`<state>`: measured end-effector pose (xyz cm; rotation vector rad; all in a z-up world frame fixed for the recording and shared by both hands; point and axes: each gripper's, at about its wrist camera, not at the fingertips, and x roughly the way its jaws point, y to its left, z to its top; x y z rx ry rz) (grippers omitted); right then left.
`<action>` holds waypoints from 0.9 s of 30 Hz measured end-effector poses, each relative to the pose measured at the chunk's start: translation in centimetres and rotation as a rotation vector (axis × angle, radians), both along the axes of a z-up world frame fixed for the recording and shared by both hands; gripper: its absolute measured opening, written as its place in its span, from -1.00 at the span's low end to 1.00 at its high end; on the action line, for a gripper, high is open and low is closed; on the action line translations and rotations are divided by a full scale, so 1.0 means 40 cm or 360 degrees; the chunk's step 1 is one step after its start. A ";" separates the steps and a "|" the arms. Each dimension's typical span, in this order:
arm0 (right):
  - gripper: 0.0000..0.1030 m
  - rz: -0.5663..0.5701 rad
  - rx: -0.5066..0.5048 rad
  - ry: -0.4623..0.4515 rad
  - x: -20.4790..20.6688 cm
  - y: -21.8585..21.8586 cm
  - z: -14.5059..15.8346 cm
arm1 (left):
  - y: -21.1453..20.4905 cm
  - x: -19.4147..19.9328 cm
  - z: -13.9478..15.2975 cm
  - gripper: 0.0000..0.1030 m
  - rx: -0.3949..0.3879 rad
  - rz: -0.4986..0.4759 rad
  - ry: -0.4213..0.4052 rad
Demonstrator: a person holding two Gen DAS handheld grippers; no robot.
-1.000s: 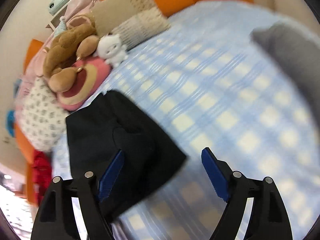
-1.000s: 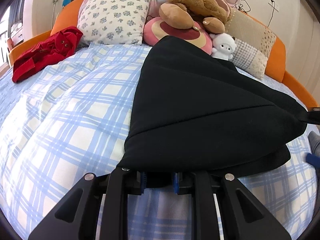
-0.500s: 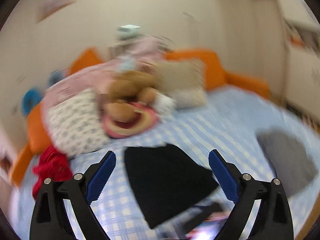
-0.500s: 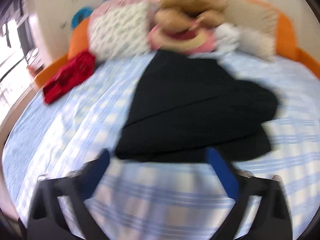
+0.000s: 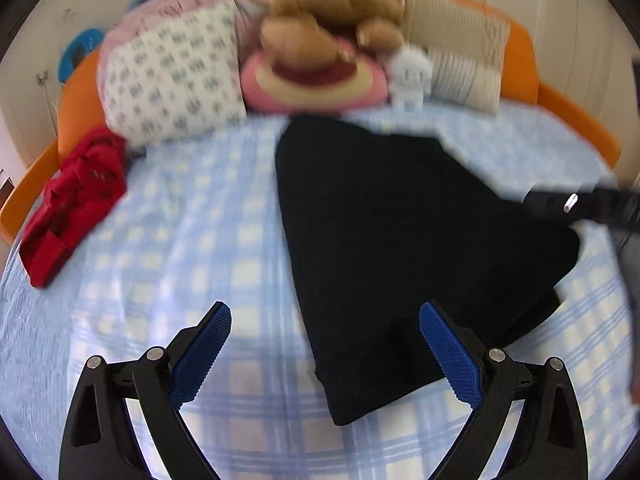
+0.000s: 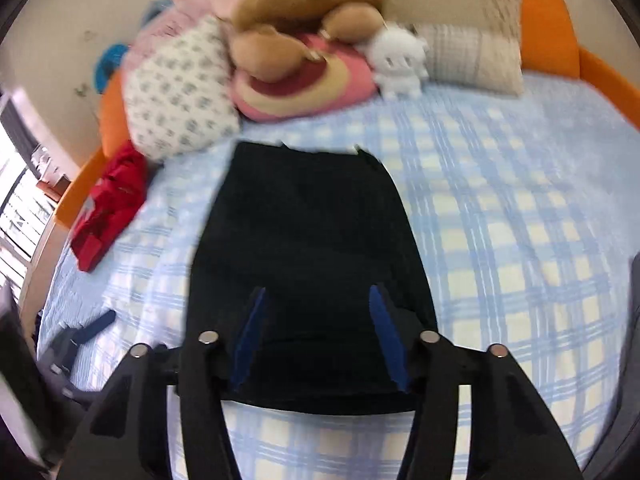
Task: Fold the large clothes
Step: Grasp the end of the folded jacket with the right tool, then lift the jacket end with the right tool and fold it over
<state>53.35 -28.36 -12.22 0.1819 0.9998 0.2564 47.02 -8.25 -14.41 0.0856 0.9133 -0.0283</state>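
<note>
While both tongs point(image 5: 324, 354) point(image 6: 316, 336) gape empty, folded black garment point(image 6: 308, 256) lies lengthwise toward pillows point(image 6: 180, 92), seemingly narrowing there.

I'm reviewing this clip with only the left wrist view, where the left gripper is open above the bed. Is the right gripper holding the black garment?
Observer: No. The right gripper is open, with its blue pads apart over the black garment, which lies on the bed.
Operator: Which part of it?
Observer: Its near end, by the straight edge closest to that camera.
Operator: Is there anything beyond the red clothing?
Observer: A bright window, past the bed's edge.
</note>
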 end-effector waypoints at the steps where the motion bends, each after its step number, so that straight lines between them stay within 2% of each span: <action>1: -0.15 -0.0018 -0.0035 0.0037 -0.008 -0.015 -0.033 | -0.008 0.003 -0.031 0.88 0.0011 -0.0023 0.0043; 2: -0.30 -0.0016 -0.0039 0.0069 -0.023 -0.028 -0.063 | -0.012 0.007 -0.061 0.88 0.0009 -0.0039 0.0078; 4: -0.32 -0.0021 -0.0016 0.0112 -0.042 -0.055 -0.122 | 0.001 0.004 -0.106 0.88 -0.0087 -0.0046 0.0131; 7: -0.32 -0.0048 0.0096 0.0063 -0.080 -0.089 -0.163 | 0.033 -0.003 -0.143 0.88 -0.0280 -0.0016 0.0194; 8: -0.32 -0.0054 0.0119 0.0041 -0.091 -0.097 -0.176 | 0.036 -0.006 -0.151 0.88 -0.0303 -0.0016 0.0195; 12: -0.32 -0.0085 0.0205 -0.0033 -0.117 -0.121 -0.208 | 0.019 -0.028 -0.165 0.88 -0.0228 -0.0046 0.0120; 14: -0.32 -0.0094 0.0231 -0.0046 -0.117 -0.126 -0.210 | 0.023 -0.020 -0.156 0.88 -0.0254 -0.0028 0.0161; 15: -0.32 -0.0088 0.0231 -0.0055 -0.120 -0.128 -0.210 | 0.026 -0.020 -0.139 0.74 -0.0284 -0.0019 0.0176; 16: -0.32 -0.0082 0.0230 -0.0060 -0.119 -0.129 -0.206 | 0.031 -0.021 -0.120 0.51 -0.0310 -0.0022 0.0168; 18: -0.32 -0.0070 0.0235 -0.0067 -0.115 -0.131 -0.210 | 0.007 -0.037 -0.041 0.50 -0.0336 -0.0074 0.0043; 19: -0.32 -0.0061 0.0245 -0.0067 -0.115 -0.135 -0.210 | -0.013 -0.039 -0.012 0.56 -0.0319 -0.0116 -0.0005; 21: -0.31 -0.0052 0.0269 -0.0066 -0.107 -0.135 -0.209 | -0.050 -0.027 0.018 0.60 -0.0305 -0.0175 -0.0055; 24: -0.30 -0.0030 0.0325 -0.0033 -0.100 -0.146 -0.206 | -0.121 0.017 0.000 0.61 -0.0249 -0.0213 -0.0056; 26: -0.30 -0.0017 0.0364 0.0003 -0.091 -0.156 -0.203 | -0.157 0.041 -0.052 0.61 -0.0171 -0.0212 -0.0001; 27: -0.29 -0.0001 0.0372 0.0020 -0.086 -0.158 -0.199 | -0.166 0.039 -0.074 0.61 -0.0135 -0.0199 -0.0014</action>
